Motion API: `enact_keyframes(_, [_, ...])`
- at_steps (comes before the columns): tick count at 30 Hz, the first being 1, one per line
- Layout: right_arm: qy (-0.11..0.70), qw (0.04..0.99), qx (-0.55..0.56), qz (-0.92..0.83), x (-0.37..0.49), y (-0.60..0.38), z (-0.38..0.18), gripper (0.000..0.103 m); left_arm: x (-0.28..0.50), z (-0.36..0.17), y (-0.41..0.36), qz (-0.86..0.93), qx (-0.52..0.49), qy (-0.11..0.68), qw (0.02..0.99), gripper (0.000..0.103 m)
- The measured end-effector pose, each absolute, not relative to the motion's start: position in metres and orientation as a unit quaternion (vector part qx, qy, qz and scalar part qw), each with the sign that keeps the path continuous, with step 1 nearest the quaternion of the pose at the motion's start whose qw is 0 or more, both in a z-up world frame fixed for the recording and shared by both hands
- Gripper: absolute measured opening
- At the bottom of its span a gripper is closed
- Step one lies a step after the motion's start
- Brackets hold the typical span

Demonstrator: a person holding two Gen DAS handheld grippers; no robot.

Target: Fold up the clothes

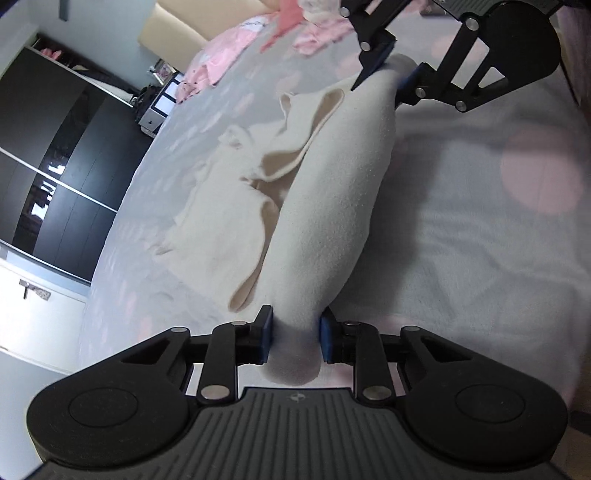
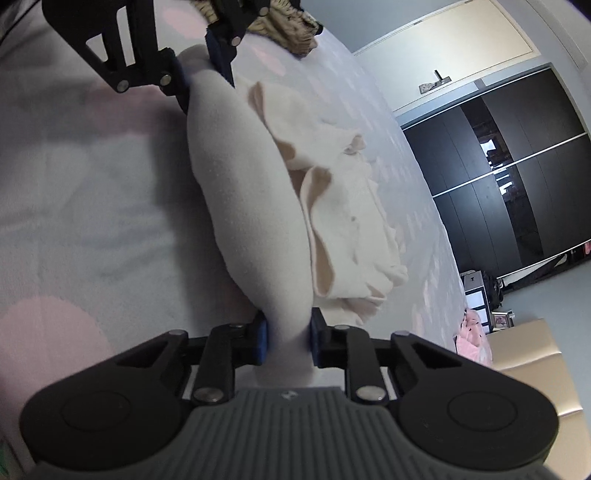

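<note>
A cream fleece garment (image 1: 332, 192) is stretched between my two grippers above the bed; it also shows in the right wrist view (image 2: 243, 192). My left gripper (image 1: 294, 334) is shut on one end of it. My right gripper (image 2: 288, 338) is shut on the other end. Each gripper shows in the other's view, the right one (image 1: 388, 74) at the top and the left one (image 2: 201, 70) at the top left. The rest of the garment (image 2: 351, 229) lies crumpled on the bed beside the raised fold.
The bed (image 1: 480, 229) has a grey cover with pink spots. Pink clothes (image 1: 229, 55) lie piled at its far side. A tan knitted item (image 2: 291, 26) lies near the bed's edge. A dark sliding wardrobe (image 1: 48, 155) and a beige headboard (image 2: 535, 369) stand around.
</note>
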State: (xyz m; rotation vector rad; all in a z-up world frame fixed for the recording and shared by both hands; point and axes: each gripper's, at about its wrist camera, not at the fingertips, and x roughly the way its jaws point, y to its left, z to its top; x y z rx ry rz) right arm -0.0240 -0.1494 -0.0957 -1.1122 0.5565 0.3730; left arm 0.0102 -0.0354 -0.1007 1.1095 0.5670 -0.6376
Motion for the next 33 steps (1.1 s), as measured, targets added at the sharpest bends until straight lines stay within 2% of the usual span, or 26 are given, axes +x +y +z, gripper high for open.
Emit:
enact_keyframes(8, [0.300, 0.786, -0.488, 0.233, -0.063, -0.150, -0.061, 0.023, -0.040, -0.087, -0.020, -0.327, 0.508, 0.282, 0.746, 0.022])
enact_keyframes(16, [0.307, 0.753, -0.522, 0.257, -0.117, -0.143, -0.101, 0.024, -0.066, -0.113, -0.014, -0.347, 0.515, 0.297, 0.726, 0.024])
enact_keyframes(21, [0.311, 0.754, -0.519, 0.257, -0.121, -0.144, -0.115, 0.030, -0.067, -0.120, -0.011, -0.353, 0.505, 0.301, 0.728, 0.030])
enact_keyframes(22, [0.312, 0.754, -0.517, 0.258, -0.121, -0.144, -0.114, 0.035, -0.069, -0.118, -0.009, -0.355, 0.499, 0.301, 0.731, 0.031])
enact_keyframes(24, [0.319, 0.758, -0.504, 0.264, -0.124, -0.147, -0.108, 0.039, -0.071, -0.112, -0.007, -0.359, 0.489, 0.302, 0.736, 0.040])
enact_keyframes(26, [0.325, 0.763, -0.489, 0.271, -0.128, -0.150, -0.101, 0.045, -0.074, -0.105, -0.002, -0.358, 0.464, 0.310, 0.748, 0.042])
enact_keyframes(33, [0.318, 0.820, -0.386, 0.278, -0.137, -0.166, -0.066, 0.045, -0.064, -0.061, 0.019, -0.367, 0.311, 0.339, 0.809, 0.051])
